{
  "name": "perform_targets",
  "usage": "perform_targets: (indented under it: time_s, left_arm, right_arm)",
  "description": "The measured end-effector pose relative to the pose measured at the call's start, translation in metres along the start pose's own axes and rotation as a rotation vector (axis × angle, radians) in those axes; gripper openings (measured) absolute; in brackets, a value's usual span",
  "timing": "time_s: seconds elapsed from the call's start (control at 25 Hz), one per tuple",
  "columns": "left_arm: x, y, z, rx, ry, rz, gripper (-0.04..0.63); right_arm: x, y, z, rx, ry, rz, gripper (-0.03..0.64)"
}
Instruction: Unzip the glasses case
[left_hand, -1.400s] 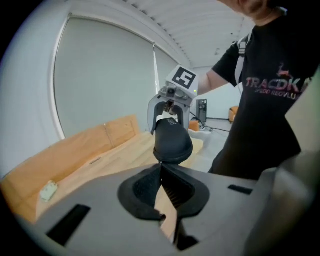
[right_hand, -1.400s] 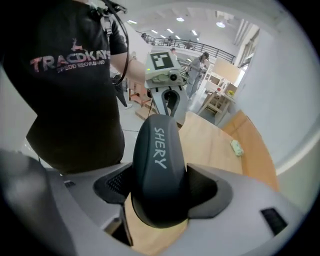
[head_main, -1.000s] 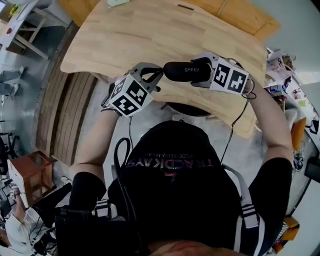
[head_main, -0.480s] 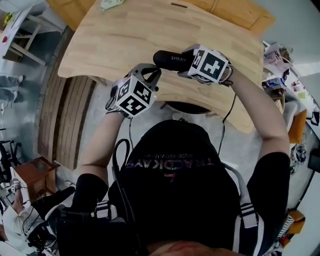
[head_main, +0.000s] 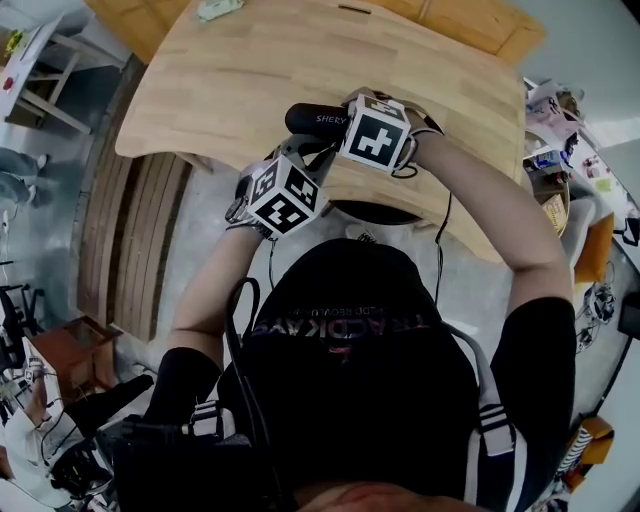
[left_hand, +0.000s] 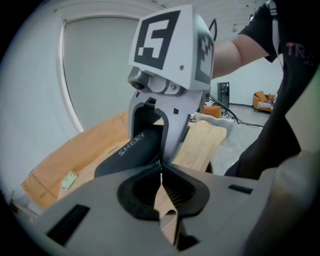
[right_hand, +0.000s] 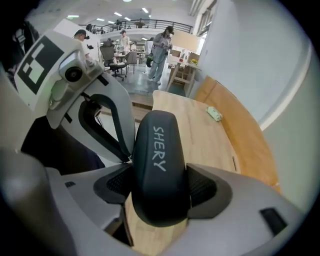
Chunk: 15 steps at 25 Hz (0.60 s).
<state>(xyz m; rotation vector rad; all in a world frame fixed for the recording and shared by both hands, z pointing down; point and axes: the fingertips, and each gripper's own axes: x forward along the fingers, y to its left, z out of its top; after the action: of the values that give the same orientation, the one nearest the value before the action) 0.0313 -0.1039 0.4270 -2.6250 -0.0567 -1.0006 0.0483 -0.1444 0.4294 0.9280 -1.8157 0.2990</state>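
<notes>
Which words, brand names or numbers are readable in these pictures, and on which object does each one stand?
"SHERY": pale letters on the black glasses case.
"TRACKDAYS", as far as I can tell, upside down in the head view: on the person's black shirt.
Smaller line beside that print: too small to read.
Marker cubes: square patterns only, no words.

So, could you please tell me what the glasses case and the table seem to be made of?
The glasses case looks like a rigid moulded shell with a matte black covering, perhaps fabric or leatherette: it is smooth and rounded, shows no glare, and carries pale printed lettering. The table looks like light wood with a low-sheen finish: grain lines run along the top.
</notes>
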Motion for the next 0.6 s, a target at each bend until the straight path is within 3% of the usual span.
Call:
perform_targets:
  time_s: [0.2,0.36,0.44,0.52,0.56,0.6]
  left_arm:
    - [-0.004,-0.005,-0.006,-0.032,-0.032,-0.056,0.02]
    - [-0.026,0.006,-0.014,-0.136,-0.087,-0.092,0.024]
    - [-0.039,0.017,-0.023,-0.233,-0.121,-0.101,0.087]
    - [-0.048,0.028,-0.027,-0.317,-0.17,-0.124,0.233]
    - [-0.051,0.032,-0.025,-0.34,-0.198,-0.141,0.293]
    - [-0.054,0.034,-0.021,-0.35,-0.223,-0.16,0.312]
  right_arm:
    - [0.005,0.008,-0.001,0.005,-0.011,0.035,0.336]
    - [-0.004,0.006,-0.007,0.033,-0.029,0.053,0.337]
    - [-0.012,0.006,-0.012,0.054,-0.055,0.075,0.336]
    - [-0.021,0.012,-0.013,0.044,-0.1,0.116,0.337]
    - [-0.025,0.016,-0.013,0.03,-0.121,0.139,0.337]
    - [-0.029,0.021,-0.012,0.011,-0.137,0.158,0.337]
